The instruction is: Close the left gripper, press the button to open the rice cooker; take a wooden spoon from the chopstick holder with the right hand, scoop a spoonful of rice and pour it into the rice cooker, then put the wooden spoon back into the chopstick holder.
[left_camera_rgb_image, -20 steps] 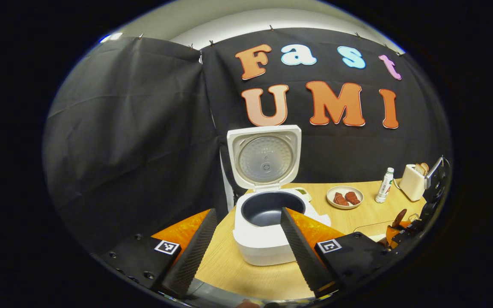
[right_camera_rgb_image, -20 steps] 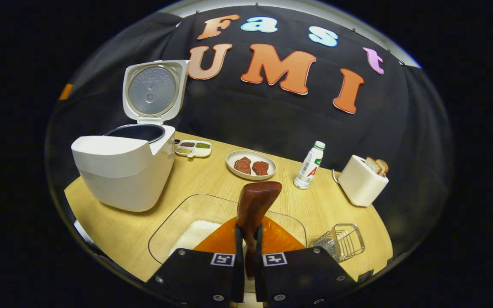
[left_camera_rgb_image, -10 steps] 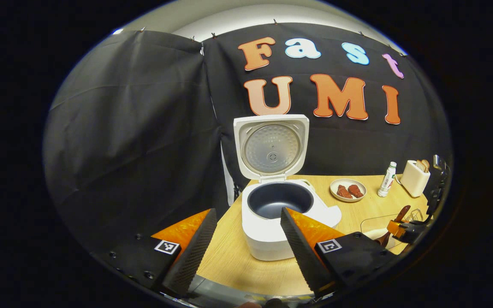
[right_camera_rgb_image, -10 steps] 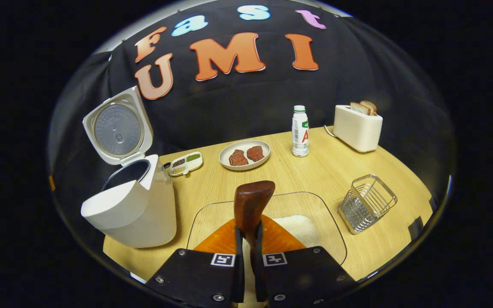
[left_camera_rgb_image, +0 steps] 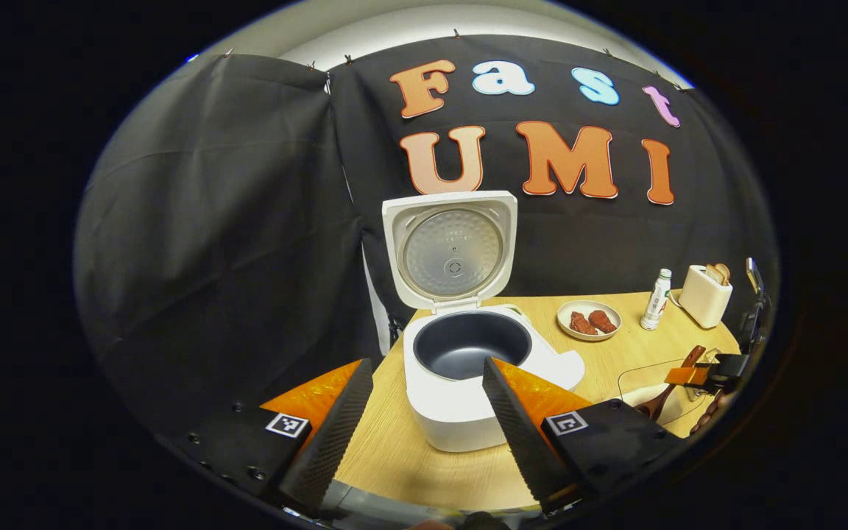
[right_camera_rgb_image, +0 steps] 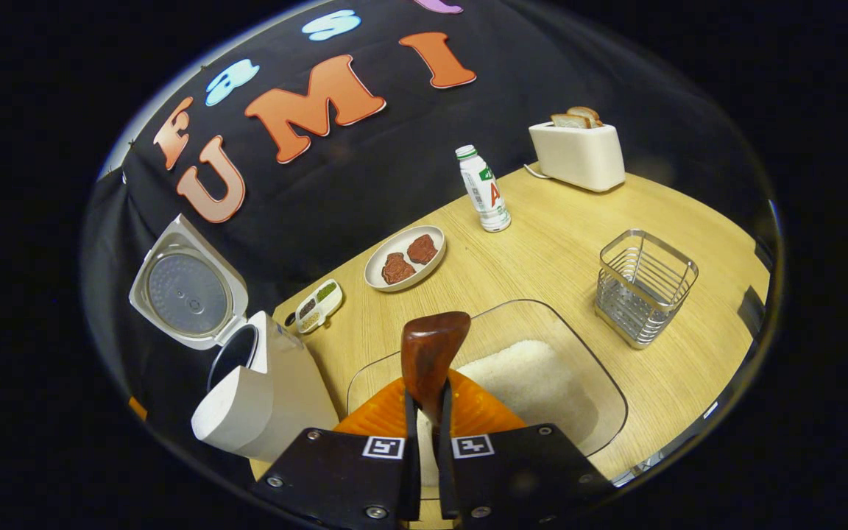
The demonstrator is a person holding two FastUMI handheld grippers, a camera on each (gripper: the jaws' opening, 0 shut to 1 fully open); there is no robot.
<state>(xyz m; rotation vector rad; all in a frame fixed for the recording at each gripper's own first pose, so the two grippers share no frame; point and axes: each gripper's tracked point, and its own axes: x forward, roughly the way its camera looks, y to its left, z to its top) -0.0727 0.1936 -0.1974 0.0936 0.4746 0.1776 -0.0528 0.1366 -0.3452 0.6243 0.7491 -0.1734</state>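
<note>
Rice cooker (left_camera_rgb_image: 468, 368) stands near the left end of the worktop (left_camera_rgb_image: 424, 464), lid raised upright and dark inner pot bare of rice; judged rigid, fairly heavy and stable, so it should not shift when rice is tipped in. Left gripper (left_camera_rgb_image: 424, 427) hangs before the cooker's front with jaws spread wide, holding nothing; the cooker lies beyond and between them, apart from both.

Right of the cooker in the right gripper view, a clear shallow tray (right_camera_rgb_image: 601, 383) with a heap of white rice (right_camera_rgb_image: 534, 383) sits at the near edge of the worktop. Rice is judged loose and free-flowing, apt to spill off a tilted spoon bowl.

Right gripper (right_camera_rgb_image: 424, 442) has its jaws pressed together on the wooden spoon (right_camera_rgb_image: 431, 353), pinching the shaft low down; the broad dark end projects forward and upward beyond the jaws, above the tray's left part. Spoon is judged light, stiff and smooth, possibly slick where polished; hold on the narrow shaft is the proper place. Which end points down at the rice cannot be told from this view; the left gripper view suggests the bowl hangs below.

Wire chopstick holder (right_camera_rgb_image: 645, 287) stands upright toward the right edge, well apart from the jaws.
</note>
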